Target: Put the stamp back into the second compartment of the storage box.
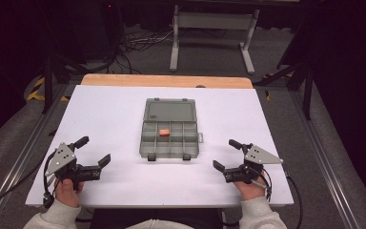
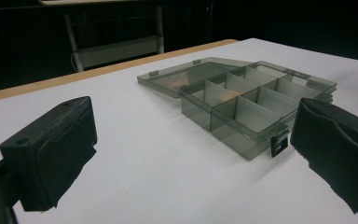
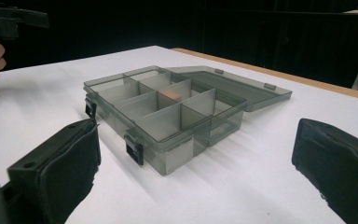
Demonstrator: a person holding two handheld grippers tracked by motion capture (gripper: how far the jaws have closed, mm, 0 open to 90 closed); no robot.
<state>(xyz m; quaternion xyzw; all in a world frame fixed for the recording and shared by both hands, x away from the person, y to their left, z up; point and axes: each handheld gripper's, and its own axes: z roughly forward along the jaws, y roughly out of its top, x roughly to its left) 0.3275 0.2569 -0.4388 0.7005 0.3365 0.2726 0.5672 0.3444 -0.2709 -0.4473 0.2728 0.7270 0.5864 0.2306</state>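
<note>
orange block (image 3: 171, 94) largely hidden behind a divider of the organizer box (image 3: 168, 122); its shape cannot be told; right jaw pad cut off by frame edge.

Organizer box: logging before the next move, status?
Left gripper and right gripper open, empty. Organizer box lid open, orange piece in middle compartment. Nothing between.

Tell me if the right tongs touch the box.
Apart. The high view shows bare white table between the right tongs and the box.

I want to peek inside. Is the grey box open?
Open: the grey see-through plastic box has its lid lying flat behind it.
</note>
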